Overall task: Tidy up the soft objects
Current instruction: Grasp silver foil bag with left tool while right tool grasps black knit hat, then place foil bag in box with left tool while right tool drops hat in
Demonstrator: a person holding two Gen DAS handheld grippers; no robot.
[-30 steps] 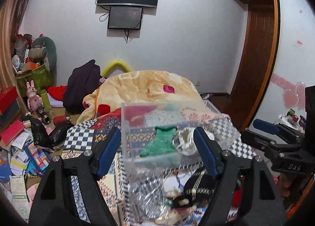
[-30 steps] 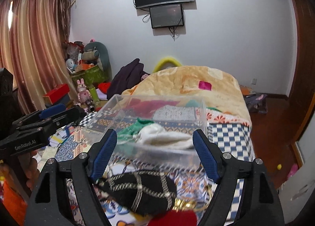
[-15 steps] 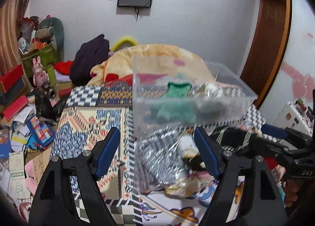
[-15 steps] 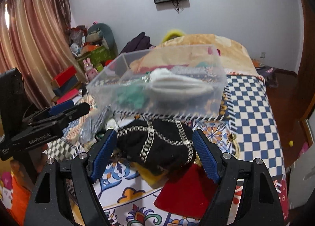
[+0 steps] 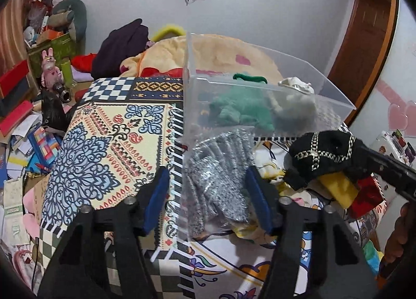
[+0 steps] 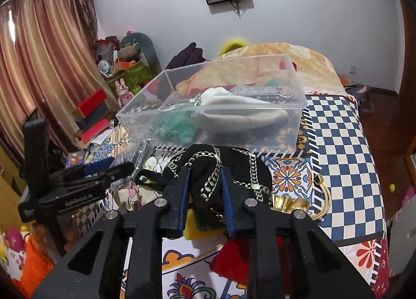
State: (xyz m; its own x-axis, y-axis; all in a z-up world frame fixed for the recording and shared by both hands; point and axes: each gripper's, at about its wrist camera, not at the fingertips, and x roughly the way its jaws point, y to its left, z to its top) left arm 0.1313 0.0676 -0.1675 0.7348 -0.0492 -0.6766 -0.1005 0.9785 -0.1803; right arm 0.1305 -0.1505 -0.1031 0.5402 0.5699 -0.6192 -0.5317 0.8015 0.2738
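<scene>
Right gripper (image 6: 205,195): jaws clamped on black gold-chain-trimmed fabric pouch (image 6: 221,169), ready for binning.
Left gripper (image 5: 205,195): jaws wide, straddling bagged silver-grey gloves (image 5: 218,182).
Clear plastic bin (image 6: 286,127): beside the pile, holding sorted items.

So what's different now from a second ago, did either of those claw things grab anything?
Yes. The right gripper came down and closed on the black gold-chained pouch; a second ago it was wide open. The left gripper dropped toward the silver sparkly bag and remains open around it. The clear box with the green item and white item stayed put.
</scene>
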